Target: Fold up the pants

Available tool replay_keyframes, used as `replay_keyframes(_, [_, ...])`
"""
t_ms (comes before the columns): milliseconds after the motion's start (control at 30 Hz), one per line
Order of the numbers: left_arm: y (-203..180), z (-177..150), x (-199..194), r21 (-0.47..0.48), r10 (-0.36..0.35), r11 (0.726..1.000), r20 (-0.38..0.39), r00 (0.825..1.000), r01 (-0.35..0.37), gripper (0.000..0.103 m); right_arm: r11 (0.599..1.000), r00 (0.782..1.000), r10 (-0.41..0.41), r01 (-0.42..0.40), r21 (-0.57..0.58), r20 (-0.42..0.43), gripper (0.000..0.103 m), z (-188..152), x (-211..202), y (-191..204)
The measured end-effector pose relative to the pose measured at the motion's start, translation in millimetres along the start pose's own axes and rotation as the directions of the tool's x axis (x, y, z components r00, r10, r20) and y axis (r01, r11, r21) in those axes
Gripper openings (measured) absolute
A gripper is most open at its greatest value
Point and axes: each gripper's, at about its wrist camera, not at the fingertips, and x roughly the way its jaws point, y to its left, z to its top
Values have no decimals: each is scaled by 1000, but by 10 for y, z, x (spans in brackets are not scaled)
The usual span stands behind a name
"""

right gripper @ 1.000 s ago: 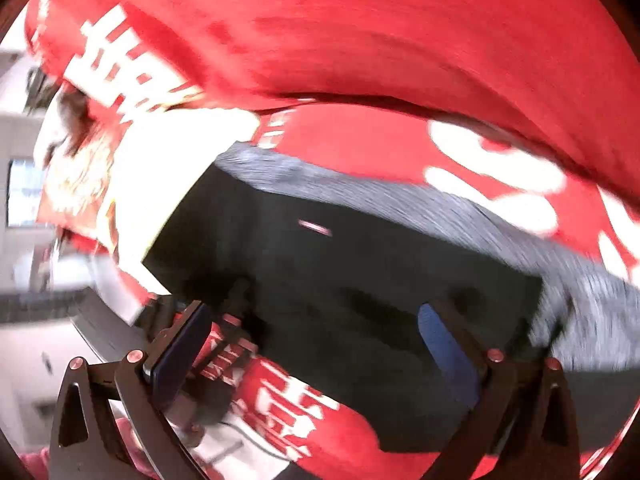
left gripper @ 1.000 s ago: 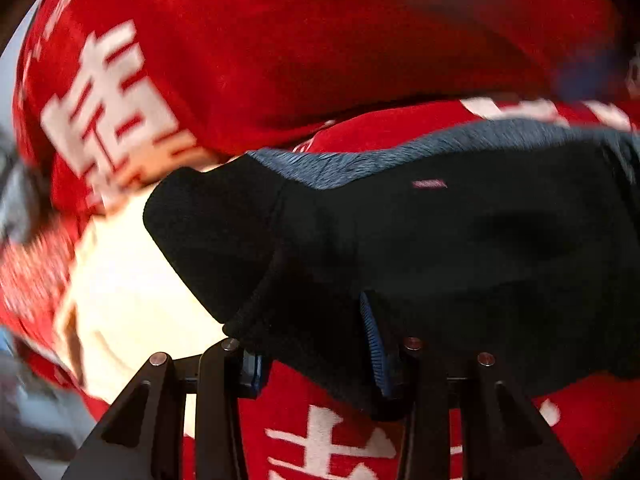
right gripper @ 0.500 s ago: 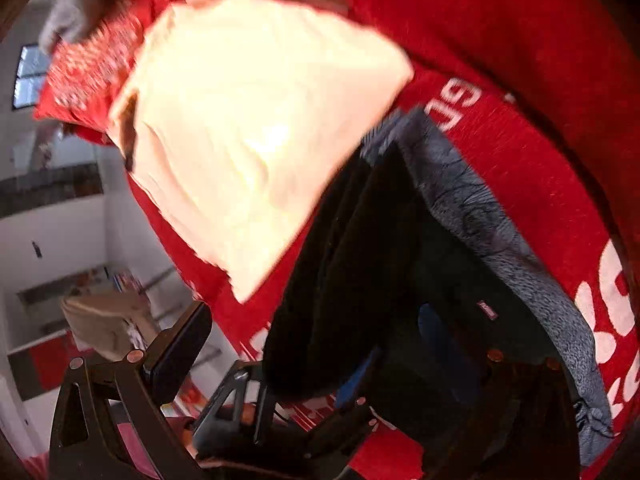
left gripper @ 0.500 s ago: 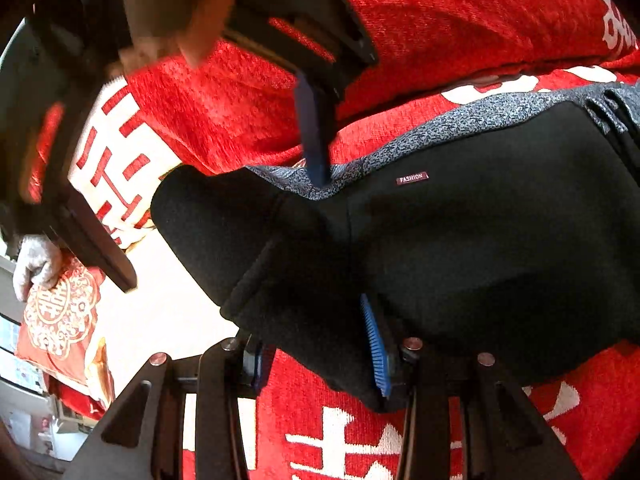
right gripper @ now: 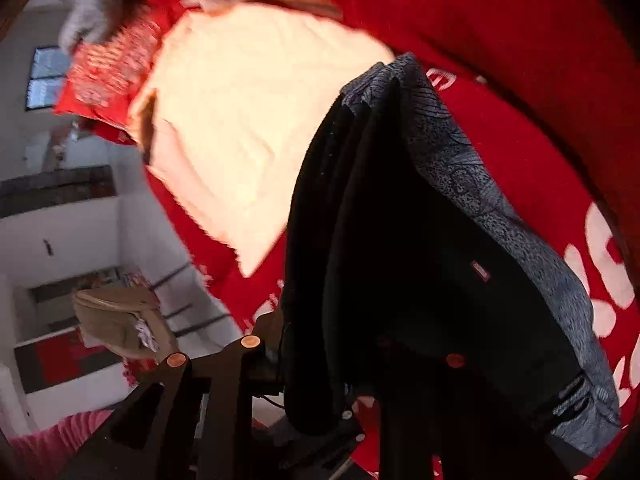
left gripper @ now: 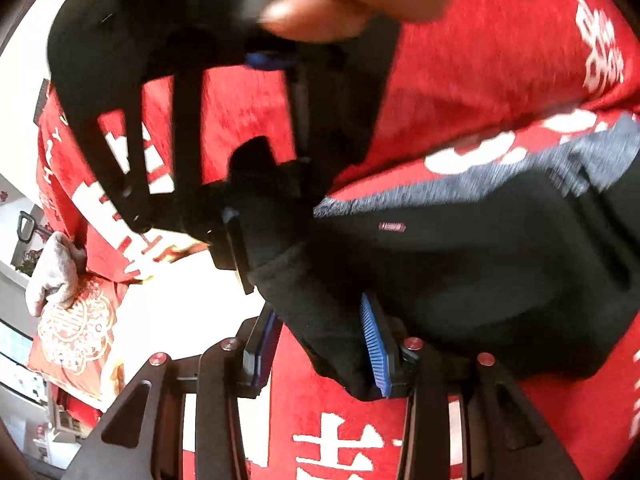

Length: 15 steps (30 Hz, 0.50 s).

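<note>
The black pants (left gripper: 480,264), with a grey patterned waistband (left gripper: 460,184) and a small red label, lie on a red bedspread (left gripper: 480,80). At the near edge, my left gripper (left gripper: 320,332) is shut on a thick fold of them, its blue pads (left gripper: 376,348) pressed into the cloth. My right gripper (left gripper: 256,208), with a hand above it, reaches in from the upper left, its jaws closing on the pants' left corner. In the right wrist view the folded pants (right gripper: 360,260) hang between the right gripper (right gripper: 340,368) fingers, hiding one pad.
The bedspread (right gripper: 520,100) carries white characters. A cream blanket (right gripper: 248,132) lies left of the pants. Beyond it are a red cushion with gold print (left gripper: 76,328) and a grey plush toy (left gripper: 52,272). A beige bag (right gripper: 116,320) stands off the bed.
My right gripper swung in from above, came down to the pants' left corner and narrowed its wide jaws around the fold. My left gripper kept its hold and rose a little.
</note>
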Motion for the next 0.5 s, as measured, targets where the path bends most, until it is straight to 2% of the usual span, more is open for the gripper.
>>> replay_keyframes(167, [-120, 263, -384, -2, -19, 1000, 70, 997, 19, 41, 993, 986, 120, -121, 2, 115, 23, -386, -498, -160])
replay_keyframes(500, [-659, 639, -1103, 69, -80, 995, 149, 986, 70, 41, 955, 916, 274, -296, 35, 292, 23, -1262, -1223, -768])
